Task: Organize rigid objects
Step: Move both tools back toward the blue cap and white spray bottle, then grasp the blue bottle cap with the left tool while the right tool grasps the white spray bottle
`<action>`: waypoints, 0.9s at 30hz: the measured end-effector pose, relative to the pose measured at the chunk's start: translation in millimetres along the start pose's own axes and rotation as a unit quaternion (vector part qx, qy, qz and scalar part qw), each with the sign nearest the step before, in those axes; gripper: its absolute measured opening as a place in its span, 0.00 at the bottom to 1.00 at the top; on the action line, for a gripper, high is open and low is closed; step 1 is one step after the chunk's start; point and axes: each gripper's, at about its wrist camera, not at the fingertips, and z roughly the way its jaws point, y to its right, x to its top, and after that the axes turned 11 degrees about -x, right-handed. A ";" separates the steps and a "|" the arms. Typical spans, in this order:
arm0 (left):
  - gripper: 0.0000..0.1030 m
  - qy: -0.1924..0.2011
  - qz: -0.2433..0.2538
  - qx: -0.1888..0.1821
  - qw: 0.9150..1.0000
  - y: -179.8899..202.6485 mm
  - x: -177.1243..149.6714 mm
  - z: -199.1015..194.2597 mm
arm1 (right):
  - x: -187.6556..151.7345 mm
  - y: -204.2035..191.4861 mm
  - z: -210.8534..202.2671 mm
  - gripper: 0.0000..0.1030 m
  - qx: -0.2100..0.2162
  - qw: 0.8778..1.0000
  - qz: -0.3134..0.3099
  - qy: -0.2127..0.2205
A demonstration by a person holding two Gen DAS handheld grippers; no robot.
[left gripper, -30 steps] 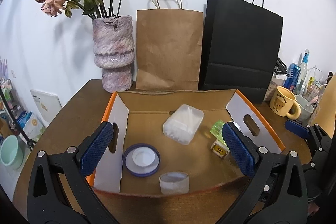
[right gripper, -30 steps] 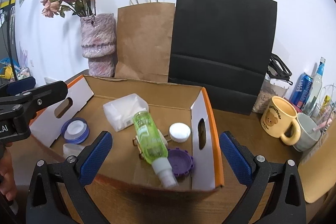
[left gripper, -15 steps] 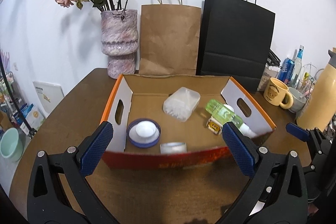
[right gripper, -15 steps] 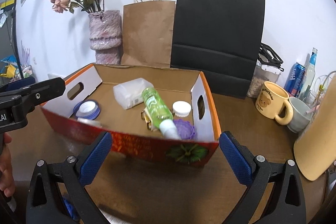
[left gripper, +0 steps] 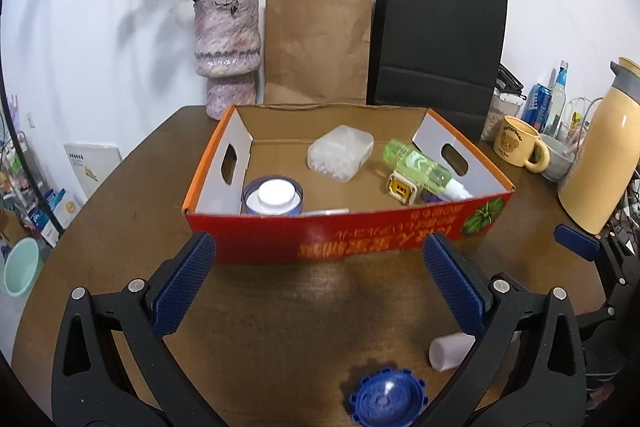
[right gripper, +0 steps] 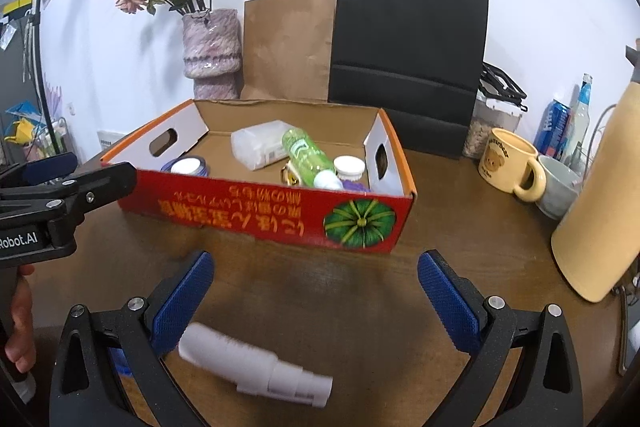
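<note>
Left gripper (left gripper: 318,281): I see jaws spread, empty, near the box (left gripper: 344,241).
Right gripper (right gripper: 314,293): my jaws spread over the white bottle (right gripper: 256,365) on the counter (right gripper: 460,227).

blue lid (left gripper: 387,403) partly cropped below

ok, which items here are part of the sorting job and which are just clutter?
Job: cardboard box, green bottle, clear container, blue-rimmed lid, white tube, blue cap.

Clutter: vase, brown bag, black bag, bear mug, thermos.
</note>
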 end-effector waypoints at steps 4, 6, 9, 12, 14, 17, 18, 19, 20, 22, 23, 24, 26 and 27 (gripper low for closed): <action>1.00 -0.008 -0.004 -0.004 1.000 2.3 -10.2 -4.8 | -10.2 4.1 -6.9 1.00 0.000 1.000 0.006 -0.008; 1.00 -0.015 -0.005 -0.005 1.000 3.3 -16.1 -5.6 | -14.8 6.1 -8.4 1.00 0.000 1.000 0.009 -0.014; 1.00 -0.028 -0.006 -0.008 1.000 4.7 -25.9 -6.4 | -21.2 9.9 -11.9 1.00 -0.002 1.000 0.014 -0.020; 1.00 -0.038 -0.007 -0.011 0.999 5.8 -34.2 -8.5 | -26.3 14.4 -16.7 1.00 -0.005 1.000 0.020 -0.022; 1.00 -0.044 -0.006 -0.012 0.999 7.1 -39.6 -10.7 | -30.7 17.7 -20.2 1.00 -0.007 0.999 0.024 -0.025; 1.00 -0.059 -0.002 -0.013 0.998 10.7 -49.0 -12.8 | -38.0 22.2 -24.1 1.00 -0.010 0.999 0.029 -0.032; 1.00 -0.065 -0.001 -0.015 0.998 12.2 -52.2 -13.2 | -40.0 23.3 -25.0 1.00 -0.011 0.999 0.030 -0.034; 1.00 -0.072 0.001 -0.019 0.997 13.6 -55.3 -13.3 | -42.7 25.2 -26.3 1.00 -0.013 0.999 0.032 -0.037; 1.00 -0.080 0.002 -0.022 0.997 15.7 -59.8 -13.6 | -44.5 26.5 -27.5 1.00 -0.013 0.999 0.034 -0.039; 1.00 -0.090 0.006 -0.024 0.996 19.7 -65.8 -13.5 | -48.3 30.9 -32.2 1.00 -0.014 0.998 0.042 -0.038; 1.00 -0.097 0.010 -0.026 0.995 22.6 -69.2 -12.6 | -49.6 32.8 -34.5 1.00 -0.015 0.998 0.046 -0.037; 1.00 -0.104 0.013 -0.027 0.994 25.3 -71.7 -11.6 | -50.6 34.1 -35.8 1.00 -0.016 0.998 0.048 -0.037; 1.00 -0.114 0.018 -0.031 0.993 29.9 -75.7 -9.0 | -51.9 37.1 -38.2 1.00 -0.016 0.998 0.055 -0.036; 1.00 -0.119 0.020 -0.032 0.992 32.0 -77.4 -7.5 | -52.4 37.8 -38.6 1.00 -0.016 0.998 0.056 -0.036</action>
